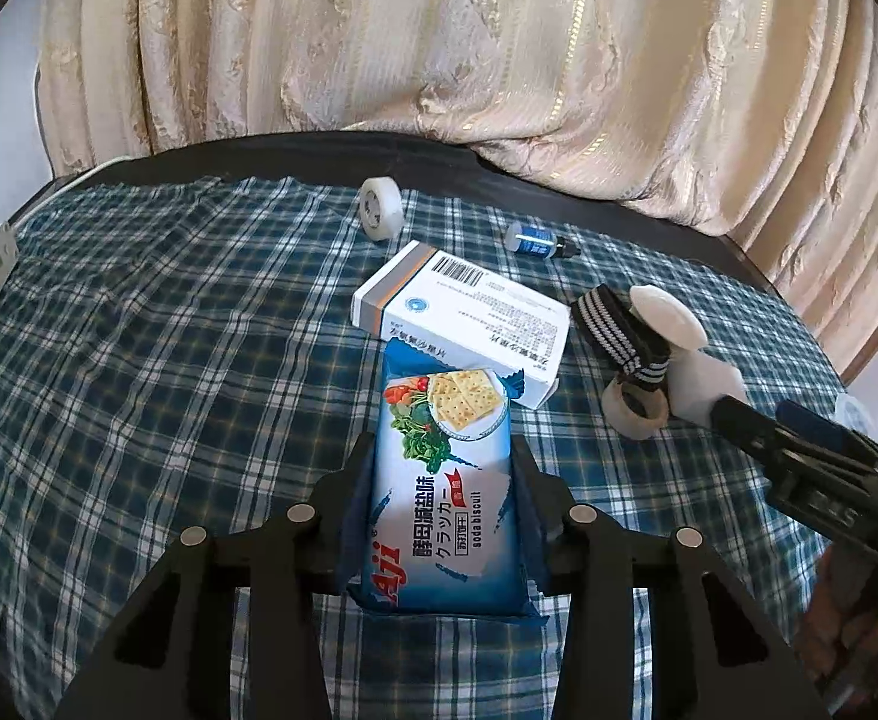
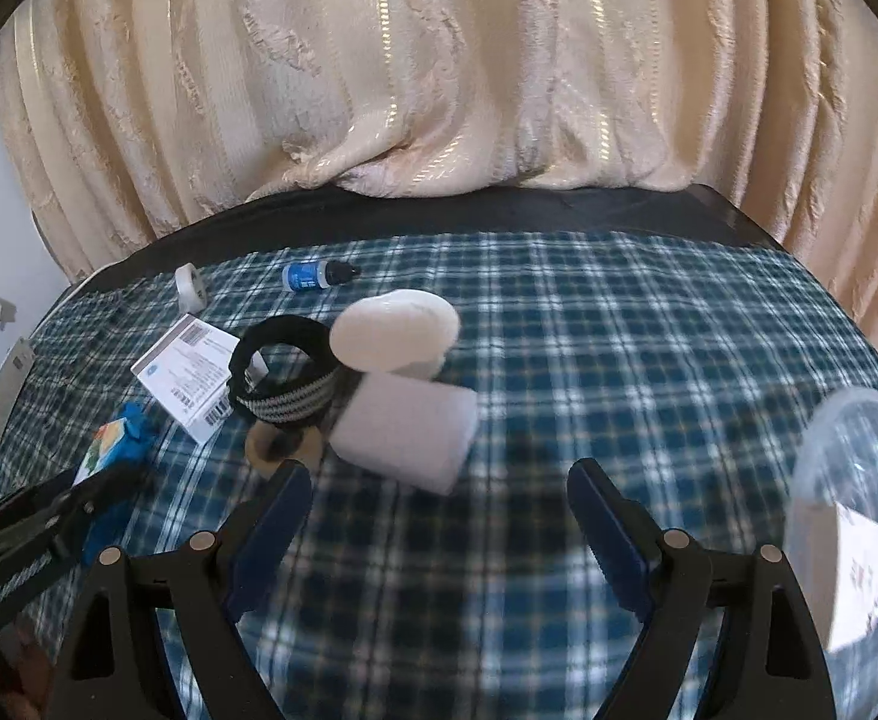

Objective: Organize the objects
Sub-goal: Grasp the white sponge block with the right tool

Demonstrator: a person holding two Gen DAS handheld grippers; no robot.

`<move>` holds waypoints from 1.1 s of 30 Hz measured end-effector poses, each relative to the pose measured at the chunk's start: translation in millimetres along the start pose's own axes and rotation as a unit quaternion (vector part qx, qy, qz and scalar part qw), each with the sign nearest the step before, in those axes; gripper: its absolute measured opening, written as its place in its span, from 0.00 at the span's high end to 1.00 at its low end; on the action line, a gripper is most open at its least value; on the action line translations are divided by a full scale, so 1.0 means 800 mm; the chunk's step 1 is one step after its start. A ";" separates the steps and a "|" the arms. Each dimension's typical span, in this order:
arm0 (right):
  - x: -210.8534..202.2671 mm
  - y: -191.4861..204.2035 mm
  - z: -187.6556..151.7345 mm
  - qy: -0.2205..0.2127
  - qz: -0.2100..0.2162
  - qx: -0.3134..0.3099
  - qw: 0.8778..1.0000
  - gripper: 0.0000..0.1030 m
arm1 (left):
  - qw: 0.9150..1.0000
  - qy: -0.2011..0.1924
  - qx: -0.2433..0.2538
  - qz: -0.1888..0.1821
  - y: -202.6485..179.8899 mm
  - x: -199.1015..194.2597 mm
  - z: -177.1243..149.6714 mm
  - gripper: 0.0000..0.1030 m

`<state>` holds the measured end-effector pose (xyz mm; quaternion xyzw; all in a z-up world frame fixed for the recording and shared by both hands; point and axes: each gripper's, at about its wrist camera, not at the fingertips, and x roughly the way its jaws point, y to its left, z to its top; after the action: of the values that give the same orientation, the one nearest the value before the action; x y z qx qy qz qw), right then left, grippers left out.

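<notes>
Left gripper (image 1: 442, 468): jaws closed partway on the biscuit pack (image 1: 448, 480), pads pressing both long sides; pack lies lengthwise on the plaid cloth (image 1: 168, 360), its far end just under the edge of the white box (image 1: 469, 324).

Right gripper (image 2: 439, 480): jaws wide, nothing between them, over bare cloth.

Just beyond it: white block (image 2: 405, 435), tape ring (image 2: 276, 447), striped band (image 2: 285, 381), white oval lid (image 2: 393, 330), all clustered.

Clear tub (image 2: 853, 516) at right.

Far: dropper bottle (image 2: 318, 274), tape roll (image 1: 380, 207), curtain (image 1: 439, 60).
</notes>
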<state>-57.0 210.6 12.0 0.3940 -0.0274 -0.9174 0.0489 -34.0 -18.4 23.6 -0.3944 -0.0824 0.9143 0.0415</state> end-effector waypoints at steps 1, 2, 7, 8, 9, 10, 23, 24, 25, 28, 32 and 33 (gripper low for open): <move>0.004 0.003 0.002 0.002 -0.003 -0.003 1.000 0.12 | 1.000 -0.001 0.001 0.000 -0.001 -0.001 0.000 0.58; 0.009 0.005 0.004 0.005 -0.005 -0.005 1.000 0.12 | 1.000 -0.002 0.002 -0.001 -0.001 -0.002 0.000 0.58; 0.025 0.011 0.010 0.011 -0.024 -0.010 1.000 0.12 | 1.000 -0.004 0.000 -0.004 -0.001 -0.005 0.001 0.58; 0.027 0.009 0.011 0.014 -0.024 -0.007 1.000 0.12 | 1.000 -0.004 0.002 -0.003 -0.001 -0.004 0.001 0.58; 0.029 0.008 0.012 0.017 -0.022 -0.004 1.000 0.12 | 1.000 -0.004 0.002 -0.003 -0.001 -0.004 0.001 0.58; 0.030 0.006 0.012 0.018 -0.020 0.001 1.000 0.13 | 1.000 -0.004 0.003 -0.003 -0.001 -0.004 0.001 0.58; 0.025 0.016 0.009 0.011 -0.007 -0.021 1.000 0.44 | 1.000 -0.009 0.015 -0.008 -0.012 -0.009 0.000 0.58; 0.023 0.016 0.008 0.009 -0.007 -0.023 1.000 0.45 | 1.000 -0.009 0.015 -0.009 -0.013 -0.009 0.000 0.58; 0.020 0.016 0.007 0.007 -0.005 -0.023 1.000 0.45 | 1.000 -0.009 0.016 -0.010 -0.012 -0.009 -0.001 0.58; 0.015 0.012 0.005 0.005 0.004 -0.015 1.000 0.46 | 1.000 -0.012 0.018 -0.011 -0.014 -0.011 -0.001 0.58; 0.001 0.006 0.004 -0.006 0.004 -0.003 1.000 0.46 | 1.000 -0.013 0.021 -0.014 -0.017 -0.012 -0.002 0.58; -0.003 0.006 0.004 -0.009 0.003 -0.001 1.000 0.46 | 1.000 -0.013 0.022 -0.015 -0.018 -0.012 -0.003 0.58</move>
<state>-57.5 206.6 16.5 0.3854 -0.0283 -0.9209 0.0517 -25.6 -5.6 31.8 -0.3798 -0.0689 0.9203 0.0631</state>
